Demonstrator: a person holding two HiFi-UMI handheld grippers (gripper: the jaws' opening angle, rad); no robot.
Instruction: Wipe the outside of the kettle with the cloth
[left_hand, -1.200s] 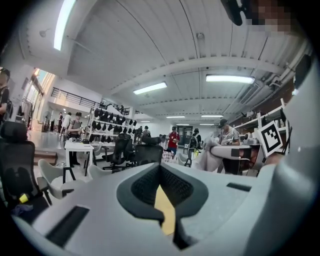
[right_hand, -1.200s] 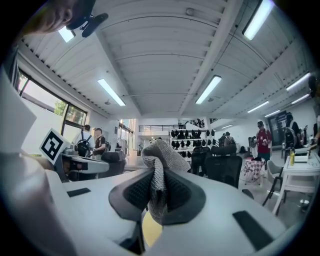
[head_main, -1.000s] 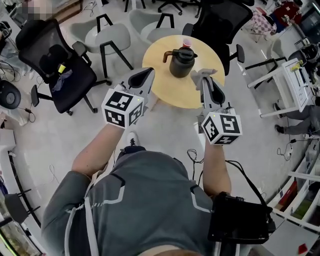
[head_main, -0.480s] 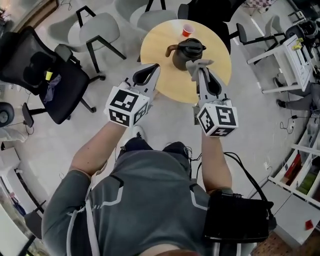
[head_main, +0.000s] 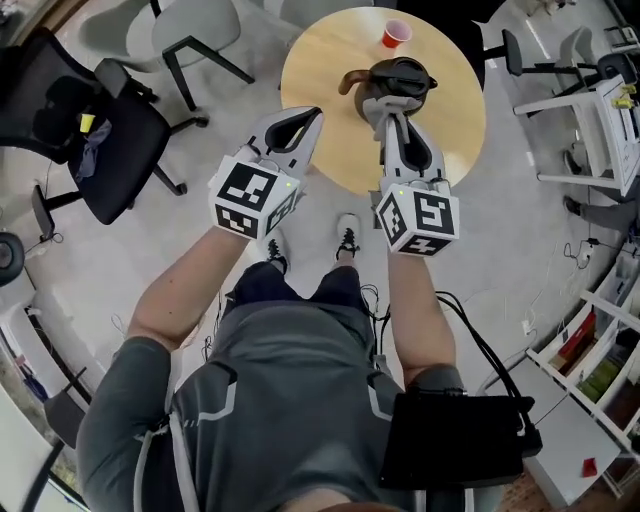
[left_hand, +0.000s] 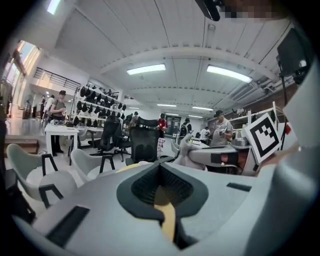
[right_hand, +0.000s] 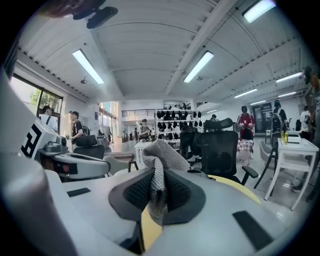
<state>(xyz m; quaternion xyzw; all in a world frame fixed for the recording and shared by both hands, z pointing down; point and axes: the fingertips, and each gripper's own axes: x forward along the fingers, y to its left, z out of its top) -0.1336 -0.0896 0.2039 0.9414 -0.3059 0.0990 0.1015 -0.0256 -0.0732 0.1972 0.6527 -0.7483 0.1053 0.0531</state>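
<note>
Your right gripper pinches the cloth, the kettle just past its fingertips; your left gripper has its fingers pressed together.

Bright, even indoor light throughout. Source: long white fluorescent ceiling strips, blown out to pure white in both gripper views. Daylight from tall window adds at right gripper view's left. Head view: soft, short shadows under black office chair on pale floor; round pale wooden surface evenly lit. Strong fisheye bend and dark vignetted corners in gripper views. Left tool and right tool bodies close, soft-focused. Weave of grey knitted cloth resolves.
</note>
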